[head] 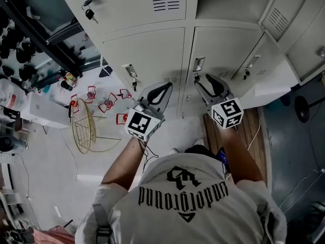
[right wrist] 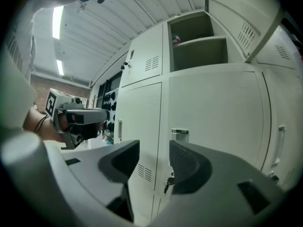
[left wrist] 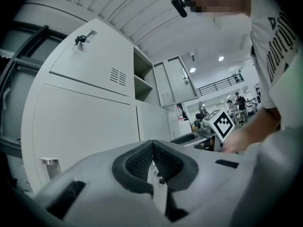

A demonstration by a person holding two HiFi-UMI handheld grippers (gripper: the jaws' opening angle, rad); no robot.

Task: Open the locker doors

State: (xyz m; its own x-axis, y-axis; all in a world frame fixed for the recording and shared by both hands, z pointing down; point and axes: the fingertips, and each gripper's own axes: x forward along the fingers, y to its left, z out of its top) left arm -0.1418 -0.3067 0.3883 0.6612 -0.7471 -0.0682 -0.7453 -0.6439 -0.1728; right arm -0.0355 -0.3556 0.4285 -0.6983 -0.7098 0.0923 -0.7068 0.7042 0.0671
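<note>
A bank of light grey lockers fills the top of the head view. The lower left door (head: 147, 52) is closed, with its handle (head: 130, 70) and a key under it. The lower middle door (head: 223, 47) is closed too; its handle (right wrist: 180, 134) and key (right wrist: 168, 181) show just beyond my right gripper (right wrist: 154, 148), which is open and empty. My left gripper (head: 166, 85) is shut on nothing and hangs in front of the lower left door (left wrist: 80, 126), apart from it. Both grippers sit side by side, the right gripper (head: 201, 80) close to the middle handle (head: 199, 63).
A lower right door (head: 266, 72) stands swung open. An upper compartment (right wrist: 199, 41) is open, with a small object on its shelf. The upper left door (left wrist: 90, 56) is closed with a key in it. A yellow wire basket (head: 86, 126) and red items lie on the floor at left.
</note>
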